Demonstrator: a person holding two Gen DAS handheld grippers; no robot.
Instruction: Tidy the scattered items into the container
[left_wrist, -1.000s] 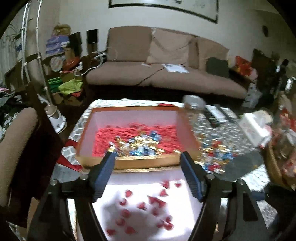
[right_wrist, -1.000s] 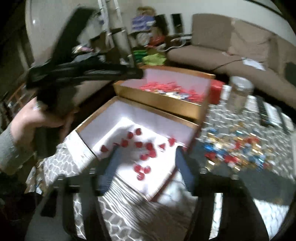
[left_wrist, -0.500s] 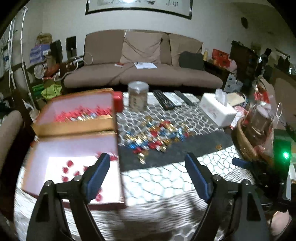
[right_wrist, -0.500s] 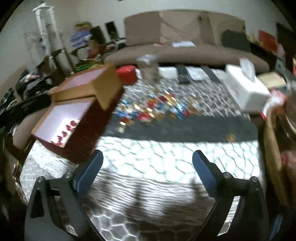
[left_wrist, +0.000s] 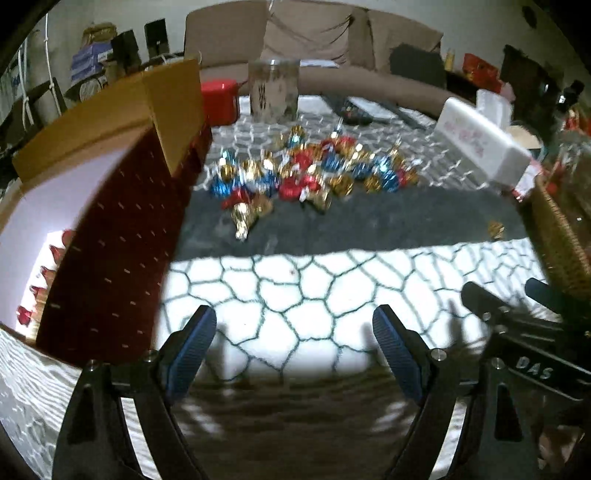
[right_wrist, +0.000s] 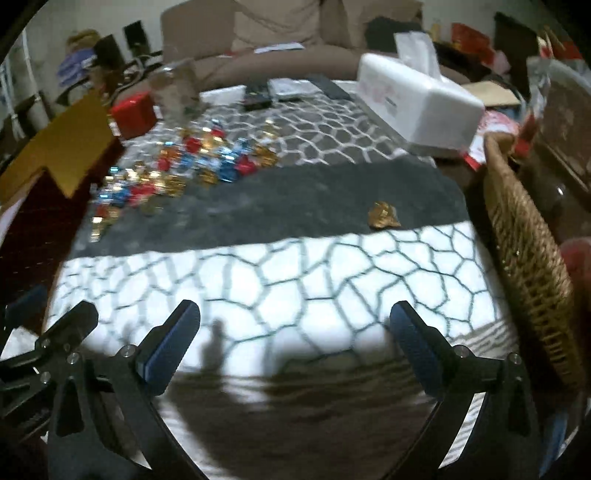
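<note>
A heap of foil-wrapped candies (left_wrist: 310, 173), red, blue and gold, lies on the patterned tablecloth (left_wrist: 295, 288); it also shows in the right wrist view (right_wrist: 177, 173). One gold candy (right_wrist: 383, 215) lies apart on the right, and shows in the left wrist view (left_wrist: 495, 229). A red and gold box (left_wrist: 110, 206) stands at the left, its white inside holding small red pieces (left_wrist: 44, 273). My left gripper (left_wrist: 293, 354) is open and empty above the cloth. My right gripper (right_wrist: 293, 350) is open and empty too.
A glass jar (left_wrist: 274, 90), a red tin (left_wrist: 219, 99) and remote controls (left_wrist: 354, 112) stand behind the candies. A white tissue box (right_wrist: 417, 96) is at the back right. A wicker basket (right_wrist: 528, 280) stands along the right edge. A sofa is behind the table.
Both grippers have swung right, away from the box, and dropped lower toward the table. The candy heap is now ahead of both. Both stay open.
</note>
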